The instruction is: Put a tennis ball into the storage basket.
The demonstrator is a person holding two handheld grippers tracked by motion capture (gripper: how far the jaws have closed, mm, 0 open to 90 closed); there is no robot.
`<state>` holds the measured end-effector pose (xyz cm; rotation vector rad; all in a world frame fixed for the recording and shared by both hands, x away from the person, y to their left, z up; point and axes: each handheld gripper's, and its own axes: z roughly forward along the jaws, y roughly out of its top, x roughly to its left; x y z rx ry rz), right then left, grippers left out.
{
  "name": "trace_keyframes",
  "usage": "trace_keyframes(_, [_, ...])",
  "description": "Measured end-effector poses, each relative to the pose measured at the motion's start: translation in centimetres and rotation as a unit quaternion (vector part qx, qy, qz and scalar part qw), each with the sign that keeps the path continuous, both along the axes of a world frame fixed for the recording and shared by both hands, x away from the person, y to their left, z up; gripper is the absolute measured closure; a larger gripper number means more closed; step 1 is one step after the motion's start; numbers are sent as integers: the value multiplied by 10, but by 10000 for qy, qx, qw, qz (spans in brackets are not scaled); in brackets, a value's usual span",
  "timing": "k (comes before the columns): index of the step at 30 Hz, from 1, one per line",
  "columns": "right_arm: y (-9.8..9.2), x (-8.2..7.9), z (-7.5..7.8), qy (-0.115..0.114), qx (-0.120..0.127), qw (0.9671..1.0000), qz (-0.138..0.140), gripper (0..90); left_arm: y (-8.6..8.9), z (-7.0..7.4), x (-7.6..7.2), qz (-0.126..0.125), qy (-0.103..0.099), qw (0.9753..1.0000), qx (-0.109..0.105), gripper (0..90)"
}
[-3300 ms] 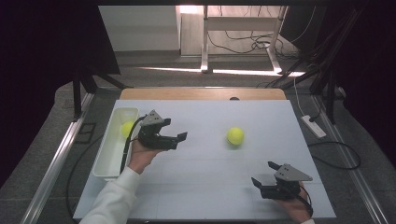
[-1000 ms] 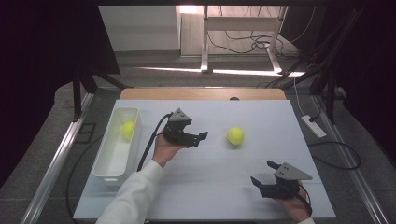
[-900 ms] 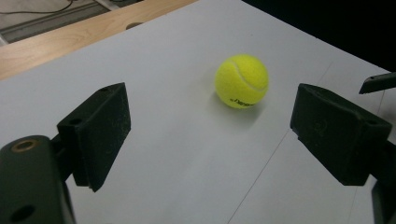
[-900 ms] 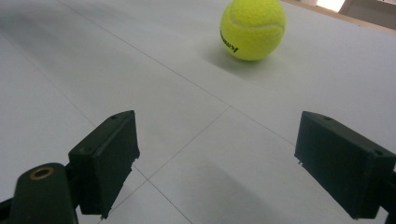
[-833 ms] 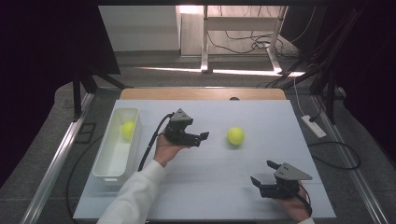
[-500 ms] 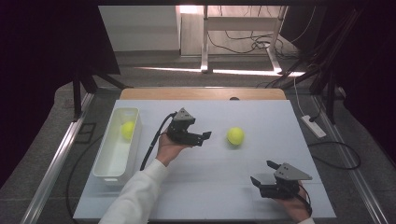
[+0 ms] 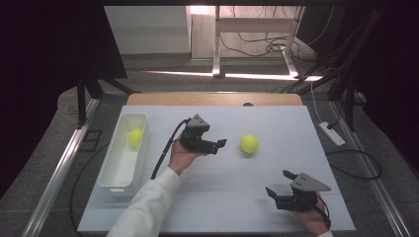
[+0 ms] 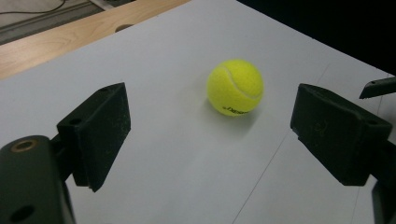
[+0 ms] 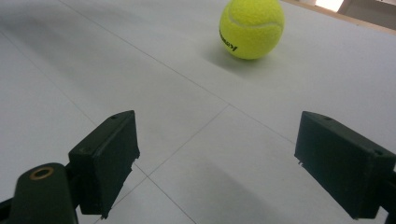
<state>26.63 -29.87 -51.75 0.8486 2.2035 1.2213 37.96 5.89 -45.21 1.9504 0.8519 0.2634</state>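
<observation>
A yellow tennis ball (image 7: 249,143) lies on the white table (image 7: 237,207), right of centre. My left gripper (image 7: 218,146) is open just left of it, its jaws pointing at the ball and apart from it. In the left gripper view the ball (image 8: 235,87) sits a short way ahead of the open left gripper (image 8: 212,119). My right gripper (image 7: 279,182) rests open near the front right edge. In the right gripper view the ball (image 9: 252,28) lies farther off, beyond the open right gripper (image 9: 219,140). A second yellow ball (image 7: 135,137) lies in the white tray (image 7: 114,177).
The long white tray stands along the table's left side. A wooden strip (image 7: 212,99) runs along the far edge. A white power strip (image 7: 332,133) lies on the floor off the right side. Dark frame legs stand beyond the table.
My left gripper has moved right, from beside the tray to just short of the loose ball. The right gripper and both balls have stayed put.
</observation>
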Motion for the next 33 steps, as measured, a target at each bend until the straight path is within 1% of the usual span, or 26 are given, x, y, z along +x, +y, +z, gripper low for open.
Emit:
trace_keyframes(4, [0, 0, 0, -12, 18, 10000, -8, 130, -2, 0, 1, -24, 6, 10000, 5, 129])
trace_keyframes(9, [1, 0, 1, -20, -15, 10000, -17, 130, -6, -1, 1, -66, 16, 10000, 8, 128])
trace_keyframes(20, [1, -1, 0, -17, -16, 10000, -25, 130, -8, -3, 4, -78, 52, 9999, 42, 128])
trace_keyframes(22, [0, -1, 1, -21, 14, 10000, -15, 130, -10, -4, 5, -82, 57, 9999, 50, 128])
trace_keyframes(27, [1, -1, 0, -21, -11, 10000, -29, 130, -15, -3, 7, -118, 52, 9999, 92, 128])
trace_keyframes(33, [1, -1, 0, -19, -15, 10000, -19, 130, -24, -4, 10, -188, 50, 9998, 107, 128])
